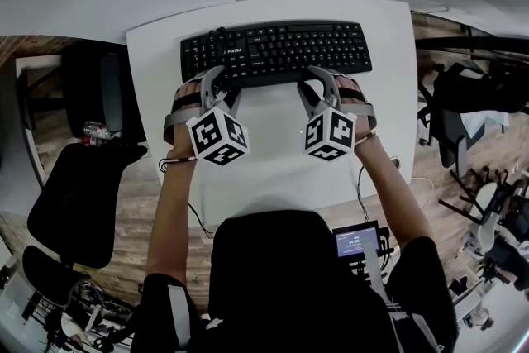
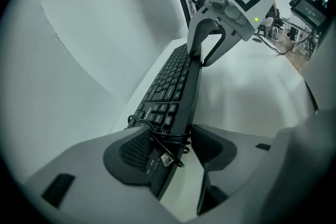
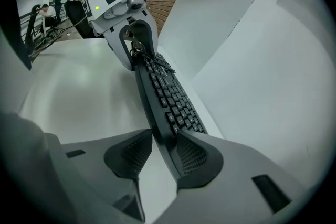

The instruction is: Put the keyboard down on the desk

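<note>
A black keyboard (image 1: 277, 52) lies along the far side of the white desk (image 1: 273, 169), keys up. Its coiled cable (image 2: 169, 145) is bundled at its left end. My left gripper (image 1: 218, 80) straddles the keyboard's (image 2: 173, 86) front left edge. One pad rests against the key side, while the other pad (image 2: 212, 145) stands apart with desk showing between. My right gripper (image 1: 319, 77) sits at the front right edge, where both pads meet the keyboard (image 3: 168, 97). Each gripper shows in the other's view: the right gripper (image 2: 210, 44) and the left gripper (image 3: 134, 44).
A white wall rises directly behind the desk. A black office chair (image 1: 78, 194) stands left of the desk, with a bottle (image 1: 97, 131) beside it. A small lit screen (image 1: 357, 242) sits by the person's right arm. More chairs and gear stand at the right (image 1: 471, 120).
</note>
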A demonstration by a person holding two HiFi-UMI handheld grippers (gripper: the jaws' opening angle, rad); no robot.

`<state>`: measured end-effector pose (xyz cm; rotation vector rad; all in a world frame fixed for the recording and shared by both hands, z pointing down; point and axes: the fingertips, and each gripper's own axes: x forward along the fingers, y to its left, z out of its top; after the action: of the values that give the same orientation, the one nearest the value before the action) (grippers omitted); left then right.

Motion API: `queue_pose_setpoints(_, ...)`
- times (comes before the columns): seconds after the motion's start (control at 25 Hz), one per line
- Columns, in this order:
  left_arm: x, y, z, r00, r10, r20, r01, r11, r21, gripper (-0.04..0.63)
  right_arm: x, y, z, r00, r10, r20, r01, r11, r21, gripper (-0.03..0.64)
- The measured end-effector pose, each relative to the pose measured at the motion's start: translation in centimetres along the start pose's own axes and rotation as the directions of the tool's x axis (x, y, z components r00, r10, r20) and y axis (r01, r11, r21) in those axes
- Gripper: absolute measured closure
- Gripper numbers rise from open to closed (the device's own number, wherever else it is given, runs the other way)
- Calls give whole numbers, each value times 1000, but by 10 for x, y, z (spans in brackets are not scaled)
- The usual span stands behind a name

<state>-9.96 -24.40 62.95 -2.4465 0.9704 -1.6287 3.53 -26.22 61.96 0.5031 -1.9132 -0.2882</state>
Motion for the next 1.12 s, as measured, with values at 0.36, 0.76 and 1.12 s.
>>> queue_pose_setpoints(0.36,9,5,-2,1000,-4,4,4,999,-42,348,16,-7,-1,1000,-1,-24,1,1000,12,448)
queue_pose_setpoints(0.76,15,-1,-6,1000,-3,-10,3,1000,-29,348,24,1,-6,999,28,-33,-27,1000,14,446)
queue_pose_setpoints(1.12,17,-6,-9,999,-30,-14,29,999,-45,348,29,7,-9,998,46,-48,-44,999,29,446)
